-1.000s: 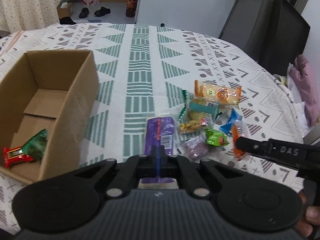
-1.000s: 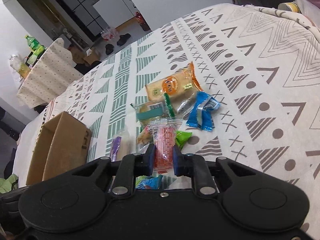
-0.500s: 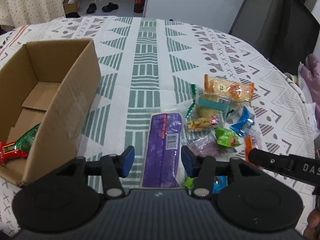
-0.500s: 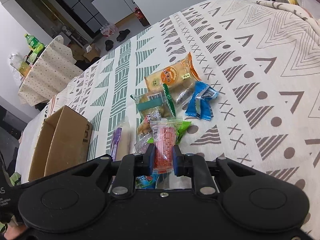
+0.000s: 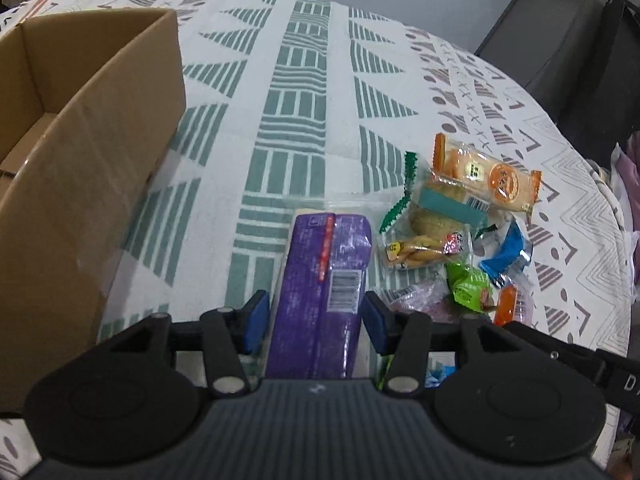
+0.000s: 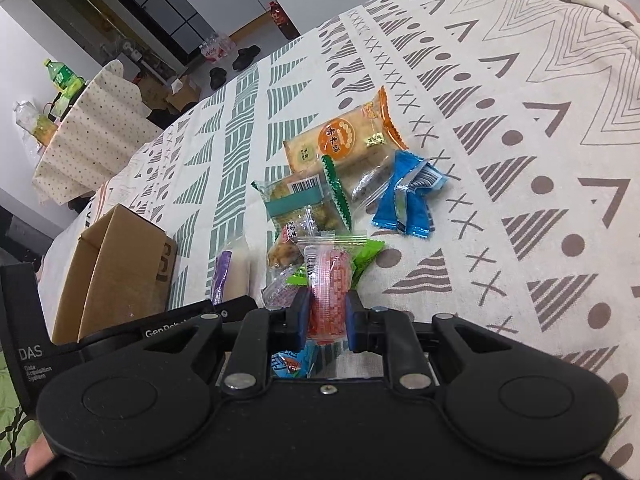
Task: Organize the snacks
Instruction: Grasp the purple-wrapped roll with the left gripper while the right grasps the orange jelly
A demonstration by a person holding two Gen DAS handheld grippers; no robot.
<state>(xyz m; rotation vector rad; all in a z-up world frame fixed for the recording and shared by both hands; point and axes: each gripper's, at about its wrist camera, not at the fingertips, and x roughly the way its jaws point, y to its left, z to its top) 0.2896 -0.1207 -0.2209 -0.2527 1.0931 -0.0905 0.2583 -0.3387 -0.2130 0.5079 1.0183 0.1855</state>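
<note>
A purple snack pack point(image 5: 320, 292) lies on the patterned tablecloth between the fingers of my left gripper point(image 5: 316, 322), which is open around it, pads beside it. An open cardboard box point(image 5: 80, 160) stands to its left. My right gripper point(image 6: 327, 320) is shut on a clear packet of red sausage point(image 6: 329, 288); that packet shows orange in the left wrist view point(image 5: 506, 308). A pile of snacks lies beyond: an orange cracker pack point(image 6: 344, 140), a teal-banded pastry bag point(image 6: 304, 204), a blue wrapper point(image 6: 408, 196), a green wrapper point(image 5: 468, 284).
The cardboard box also shows in the right wrist view point(image 6: 116, 268), left of the pile. A second clothed table point(image 6: 92, 124) with bottles stands beyond the table's far edge. A dark chair point(image 5: 592, 52) stands at the far right of the table.
My left gripper has opened and dropped lower, so the purple pack now lies between its pads. The right gripper stays shut on the red packet, shifted slightly.
</note>
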